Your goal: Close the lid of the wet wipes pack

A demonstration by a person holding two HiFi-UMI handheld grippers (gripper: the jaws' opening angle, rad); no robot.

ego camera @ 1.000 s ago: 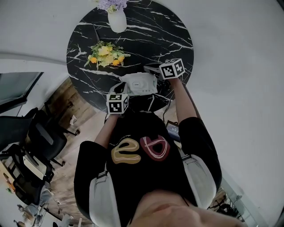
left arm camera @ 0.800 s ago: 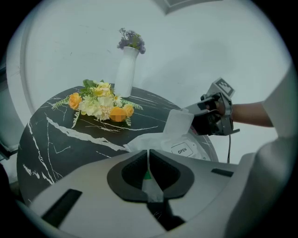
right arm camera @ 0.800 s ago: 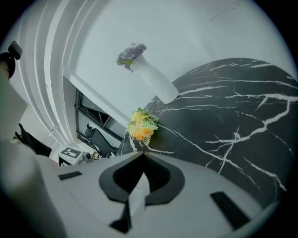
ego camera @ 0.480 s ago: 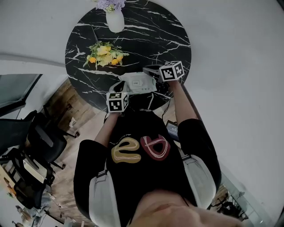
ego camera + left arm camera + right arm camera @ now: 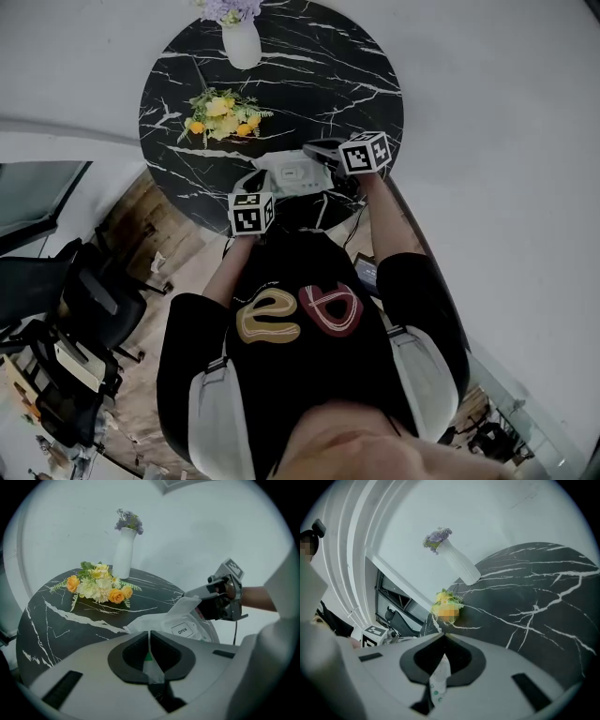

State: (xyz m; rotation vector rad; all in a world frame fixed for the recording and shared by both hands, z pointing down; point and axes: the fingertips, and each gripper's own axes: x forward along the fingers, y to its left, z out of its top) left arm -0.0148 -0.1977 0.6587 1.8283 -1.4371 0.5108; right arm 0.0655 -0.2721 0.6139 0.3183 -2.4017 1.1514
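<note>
Head view shows the pack (image 5: pixel 292 173) lying on the round black table (image 5: pixel 319 75), close to the edge that is nearest to me. It is between my two grippers. My left gripper (image 5: pixel 253 184) is at the near left side of the pack and my right gripper (image 5: pixel 328 159) is at its right side. Farther on the table there are flowers (image 5: pixel 222 114), and behind them a white vase (image 5: pixel 242 42) stands upright at the far edge, well apart from the pack.

In the left gripper view my left jaws are closed on a thin white edge of the pack, with a little green in it. Beyond the jaws the pack's top carries a label (image 5: pixel 182 630) with the word "OPEN". The label seems to lie flat, but I cannot tell if it is sealed all around. The right gripper pinches the far right corner of the pack, and this corner is lifted a little from the table.

In the right gripper view my right jaws are together on a narrow white strip of the pack with small green dots. The rest of the pack is hidden under the gripper body.
</note>
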